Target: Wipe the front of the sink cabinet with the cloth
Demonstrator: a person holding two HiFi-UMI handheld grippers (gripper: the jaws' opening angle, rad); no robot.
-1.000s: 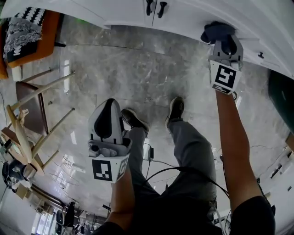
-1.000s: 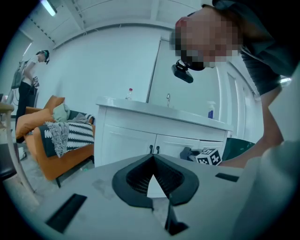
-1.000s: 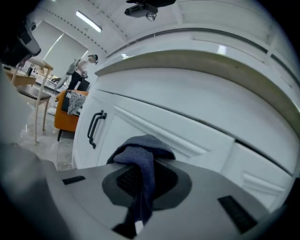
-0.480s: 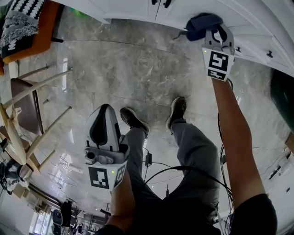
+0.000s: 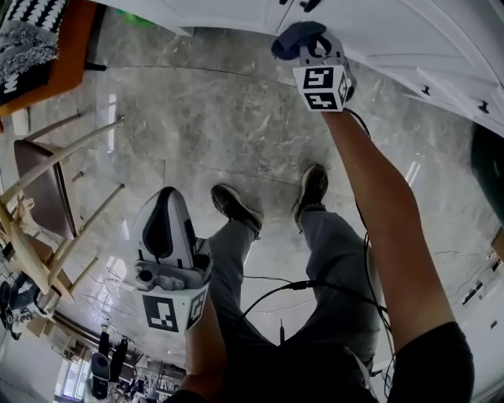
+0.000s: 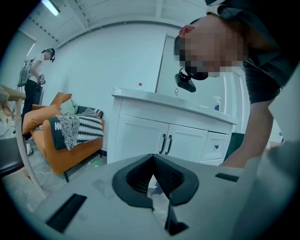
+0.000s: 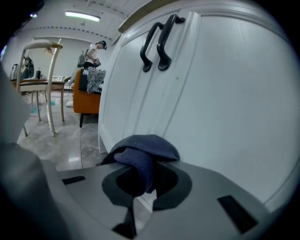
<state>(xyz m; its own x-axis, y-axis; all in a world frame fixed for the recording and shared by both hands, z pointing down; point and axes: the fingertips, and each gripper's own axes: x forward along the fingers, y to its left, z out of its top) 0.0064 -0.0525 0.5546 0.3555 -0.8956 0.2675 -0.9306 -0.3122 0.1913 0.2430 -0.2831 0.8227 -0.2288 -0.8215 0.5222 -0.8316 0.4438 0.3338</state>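
Note:
The white sink cabinet [image 5: 236, 12] runs along the top of the head view; its double doors [image 7: 197, 93] with two black handles [image 7: 159, 42] fill the right gripper view. My right gripper [image 5: 307, 49] is shut on a dark blue cloth [image 7: 140, 154], and the cloth [image 5: 295, 39] is pressed against the lower part of the cabinet front, below the handles. My left gripper [image 5: 167, 228] hangs low over the floor beside my legs, jaws shut with nothing between them; in its own view the cabinet [image 6: 164, 136] stands a way off.
Grey marble floor [image 5: 197, 118] lies underfoot with my two shoes [image 5: 232, 206] on it. A wooden chair [image 5: 47, 181] and an orange sofa [image 6: 61, 136] with a patterned throw stand at left. A cable [image 5: 315, 287] trails by my legs. Another person [image 6: 33, 75] stands far left.
My right gripper has swept left along the cabinet front with the cloth, from the right-hand door toward the handles. The left gripper sank slightly.

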